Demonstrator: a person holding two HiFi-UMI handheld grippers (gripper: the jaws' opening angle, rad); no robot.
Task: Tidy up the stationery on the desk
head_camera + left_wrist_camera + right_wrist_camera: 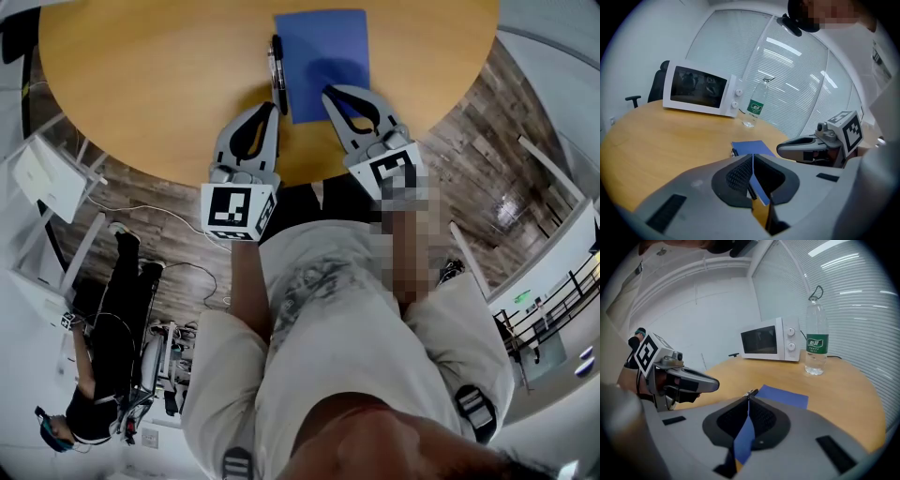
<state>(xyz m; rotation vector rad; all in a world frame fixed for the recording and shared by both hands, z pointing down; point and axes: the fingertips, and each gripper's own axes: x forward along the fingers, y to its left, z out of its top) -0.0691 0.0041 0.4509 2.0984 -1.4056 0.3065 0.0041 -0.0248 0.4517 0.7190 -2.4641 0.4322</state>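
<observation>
A blue notebook [323,47] lies flat near the front edge of the round wooden table [141,75]. A black pen [277,70] rests along its left side, touching or nearly touching it. My left gripper [272,106] hovers just short of the pen's near end, jaws shut with nothing between them. My right gripper [328,91] hangs over the notebook's near edge, also shut and empty. In the left gripper view the notebook [752,147] shows beyond the closed tips [752,155]. In the right gripper view the notebook [785,396] and the pen tip [752,393] lie past the closed jaws [749,398].
A white microwave [701,89] and a clear water bottle [756,105] stand at the table's far side, with a black office chair [656,84] behind them. A white shelf unit [47,178] and a person in black [103,375] are on the floor to my left.
</observation>
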